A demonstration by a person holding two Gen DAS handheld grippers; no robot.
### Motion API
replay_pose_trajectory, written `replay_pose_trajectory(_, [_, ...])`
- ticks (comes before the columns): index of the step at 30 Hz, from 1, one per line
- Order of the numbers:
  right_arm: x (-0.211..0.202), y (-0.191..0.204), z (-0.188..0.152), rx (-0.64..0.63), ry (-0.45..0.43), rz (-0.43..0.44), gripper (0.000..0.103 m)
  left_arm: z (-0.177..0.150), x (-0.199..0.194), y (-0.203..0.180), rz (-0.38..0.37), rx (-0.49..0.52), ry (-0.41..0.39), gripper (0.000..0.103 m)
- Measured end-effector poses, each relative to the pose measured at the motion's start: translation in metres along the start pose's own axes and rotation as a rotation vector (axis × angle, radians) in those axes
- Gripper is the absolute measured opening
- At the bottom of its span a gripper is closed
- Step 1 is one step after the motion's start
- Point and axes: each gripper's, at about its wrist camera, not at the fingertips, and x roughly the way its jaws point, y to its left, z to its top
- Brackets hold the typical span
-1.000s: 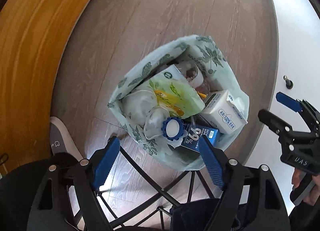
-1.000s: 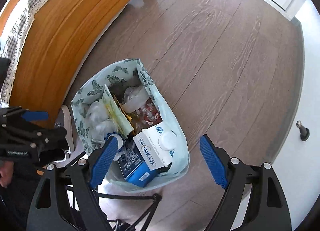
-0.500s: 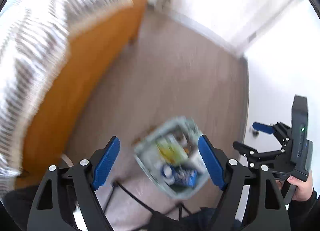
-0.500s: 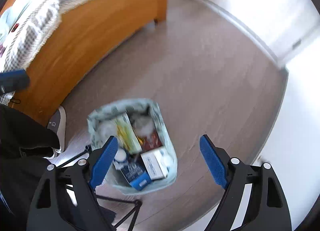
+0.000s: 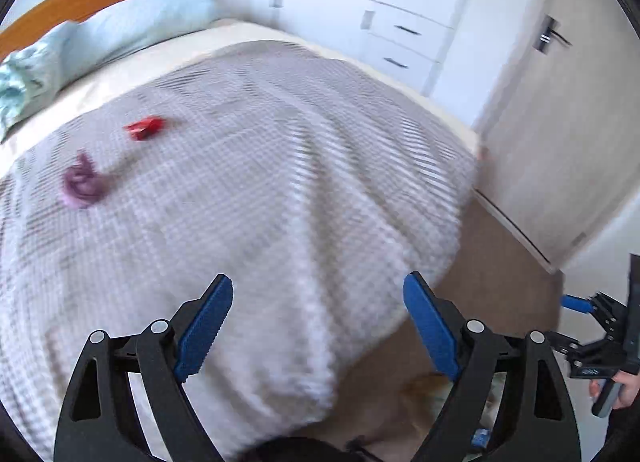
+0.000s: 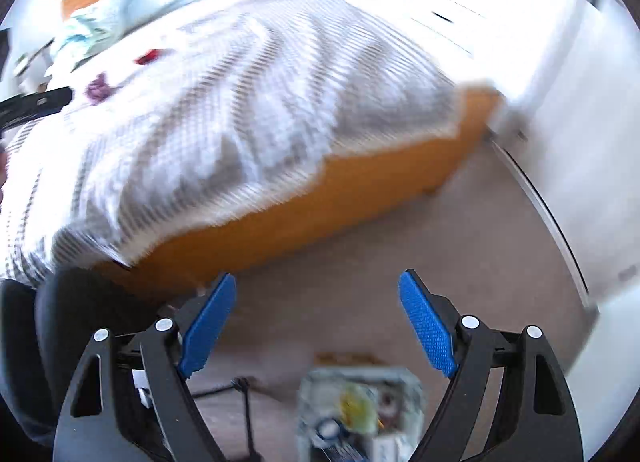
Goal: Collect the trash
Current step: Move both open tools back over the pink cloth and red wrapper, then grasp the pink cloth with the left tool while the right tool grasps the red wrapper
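A red wrapper (image 5: 145, 128) and a crumpled purple piece (image 5: 83, 183) lie on the grey checked bedspread (image 5: 260, 190), far from my left gripper (image 5: 318, 322), which is open and empty above the bed's near edge. Both pieces also show in the right wrist view, red (image 6: 149, 56) and purple (image 6: 98, 89). My right gripper (image 6: 316, 322) is open and empty above the floor; it also shows at the right of the left wrist view (image 5: 588, 326). The leaf-patterned trash bag (image 6: 360, 414), full of cartons and wrappers, stands on the floor below it.
The wooden bed frame (image 6: 320, 214) runs across the right wrist view. A blue pillow (image 5: 132, 30) lies at the headboard. White drawers (image 5: 400, 42) and a door (image 5: 560, 122) stand behind the bed. A black stand's legs (image 6: 244, 414) are beside the bag.
Both grippers have swung up from over the trash bag toward the bed. The bag has dropped to the bottom of the right wrist view. Both stay open.
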Motion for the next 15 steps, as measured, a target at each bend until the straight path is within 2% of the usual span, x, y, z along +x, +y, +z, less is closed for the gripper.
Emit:
replay_pose_trajectory(3, [0.010,0.037,0.046,-0.070,-0.039,0.049,0.080,0.039,0.008,0.084,0.082,-0.056,0.007,0.084])
replay_pose_trajectory(7, [0.031,0.087,0.114,-0.176,-0.105,0.108,0.080,0.090,0.032,0.196,0.248,-0.136,0.032,0.083])
replay_pose_trajectory(8, [0.038,0.100,0.132,-0.206,-0.128,0.117,0.080,0.100,0.039,0.219,0.281,-0.162,0.032,0.080])
replay_pose_trajectory(9, [0.047,0.113,0.151,-0.239,-0.149,0.129,0.080,0.110,0.047,0.242,0.294,-0.191,0.035,0.077])
replay_pose_trajectory(12, [0.078,0.157,0.204,-0.331,-0.199,0.142,0.080,0.139,0.074,0.295,0.261,-0.241,0.056,0.075])
replay_pose_trajectory(14, [0.101,0.191,0.232,-0.432,-0.235,0.109,0.080,0.153,0.103,0.323,0.317,-0.291,0.091,0.071])
replay_pose_trajectory(15, [0.109,0.207,0.241,-0.484,-0.251,0.093,0.080,0.158,0.119,0.333,0.318,-0.314,0.129,0.070])
